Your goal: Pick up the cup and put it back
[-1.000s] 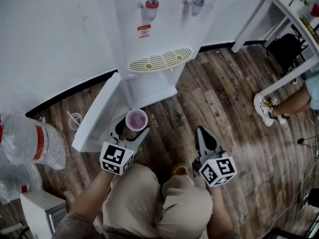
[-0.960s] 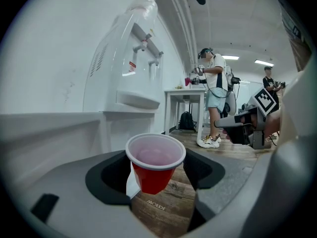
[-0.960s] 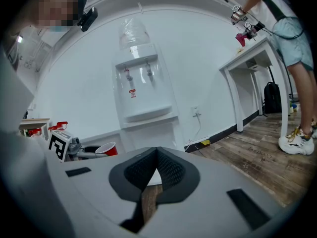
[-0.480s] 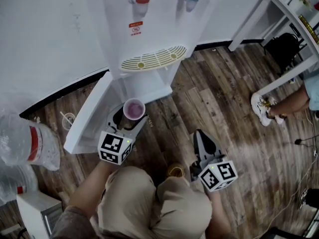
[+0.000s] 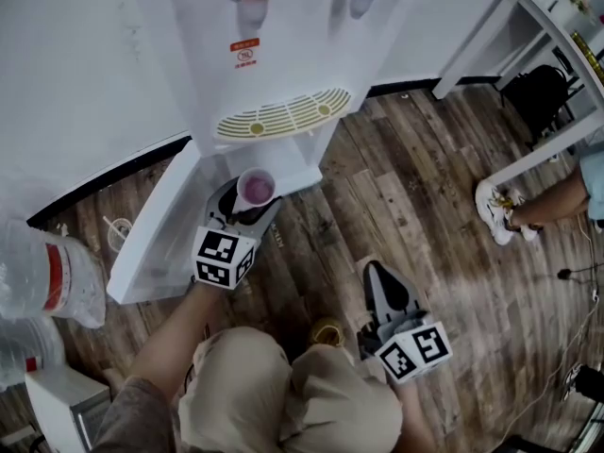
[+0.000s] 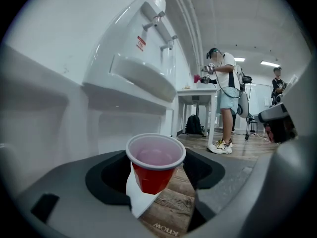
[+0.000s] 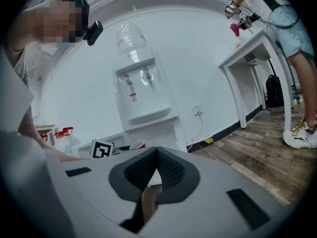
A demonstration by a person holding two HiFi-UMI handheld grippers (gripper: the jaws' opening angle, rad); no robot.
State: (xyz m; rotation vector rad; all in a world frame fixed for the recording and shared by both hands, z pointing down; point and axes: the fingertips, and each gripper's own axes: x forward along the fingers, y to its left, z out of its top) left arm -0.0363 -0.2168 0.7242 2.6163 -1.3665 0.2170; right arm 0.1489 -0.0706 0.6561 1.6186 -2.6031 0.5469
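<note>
Red plastic cup (image 6: pixel 153 171): gripped upright by left gripper (image 5: pixel 250 202) fingers, before white water dispenser (image 5: pixel 283 45); keep level when setting down. Right gripper (image 5: pixel 375 274) fingers closed, empty.

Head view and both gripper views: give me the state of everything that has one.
red cup: upright, held between the left claw's jaws.
left claw: shut on the red cup.
right claw: shut, nothing between its jaws.
dispenser cabinet door: swung open.
</note>
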